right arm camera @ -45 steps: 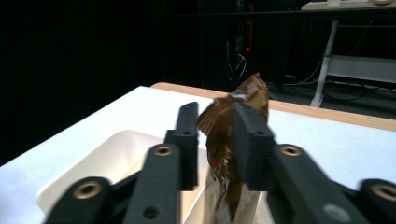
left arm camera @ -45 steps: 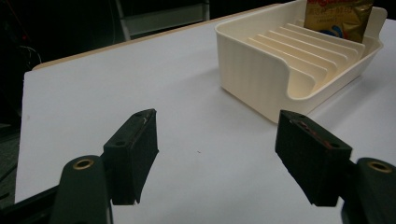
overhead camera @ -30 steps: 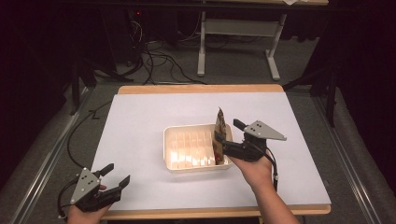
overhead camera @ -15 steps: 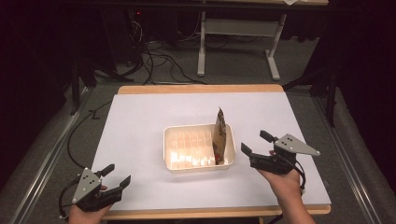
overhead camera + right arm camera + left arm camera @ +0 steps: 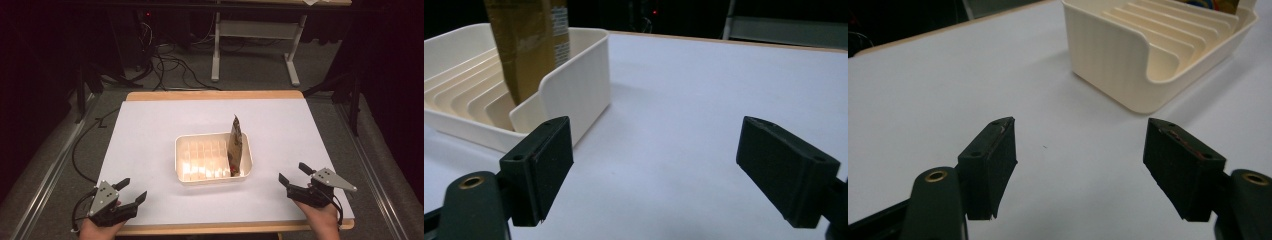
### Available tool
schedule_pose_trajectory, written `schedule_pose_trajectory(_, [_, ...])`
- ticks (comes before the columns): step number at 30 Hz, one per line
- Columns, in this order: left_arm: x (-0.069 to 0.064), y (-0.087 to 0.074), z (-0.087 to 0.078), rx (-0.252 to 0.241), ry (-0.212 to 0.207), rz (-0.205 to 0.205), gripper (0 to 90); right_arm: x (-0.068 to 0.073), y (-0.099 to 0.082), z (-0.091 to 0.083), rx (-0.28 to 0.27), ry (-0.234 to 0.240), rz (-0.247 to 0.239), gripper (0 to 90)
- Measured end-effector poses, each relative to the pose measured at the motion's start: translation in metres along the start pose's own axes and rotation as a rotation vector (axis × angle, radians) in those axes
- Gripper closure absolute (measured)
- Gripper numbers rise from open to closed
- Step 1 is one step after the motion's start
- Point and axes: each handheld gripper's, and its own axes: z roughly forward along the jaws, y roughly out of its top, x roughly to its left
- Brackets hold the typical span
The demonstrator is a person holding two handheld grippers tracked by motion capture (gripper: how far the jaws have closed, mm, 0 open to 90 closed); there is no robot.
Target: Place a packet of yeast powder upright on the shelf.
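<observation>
— What's on the white table [image 5: 150,135]?
— A cream slotted rack [image 5: 200,162] at its middle, a brown packet [image 5: 236,145] upright in the rack's right end; its print is unreadable.
— The tools?
— Left gripper [image 5: 131,192] and right gripper [image 5: 295,175], near corners either side of the rack, both spread wide, empty.

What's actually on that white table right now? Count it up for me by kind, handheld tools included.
Cream plastic slotted tray: 1
Brown paper packet standing upright in the tray's right end: 1
Black two-jaw handheld grippers, left and right, both open: 2
Total: 4
</observation>
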Motion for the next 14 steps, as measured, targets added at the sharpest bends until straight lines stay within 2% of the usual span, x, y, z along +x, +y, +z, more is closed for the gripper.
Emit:
schedule_pose_trajectory(2, [-0.003, 0.002, 0.000, -0.007, 0.000, 0.015, 29.4, 0.006, 0.001, 0.004, 0.000, 0.015, -0.029, 16.0])
schedule_pose_trajectory(5, [-0.002, 0.001, -0.002, -0.014, -0.002, 0.010, 29.4, 0.011, 0.000, 0.007, 0.018, 0.028, -0.037, 16.1])
schedule_pose_trajectory(9, [0.003, 0.000, -0.006, -0.024, 0.002, -0.008, 29.4, 0.009, 0.000, 0.005, 0.019, 0.022, -0.022, 16.1])
schedule_pose_trajectory(14, [0.005, -0.001, -0.010, -0.036, 0.011, -0.012, 29.4, 0.004, -0.002, 0.008, 0.034, 0.012, 0.009, 16.6])
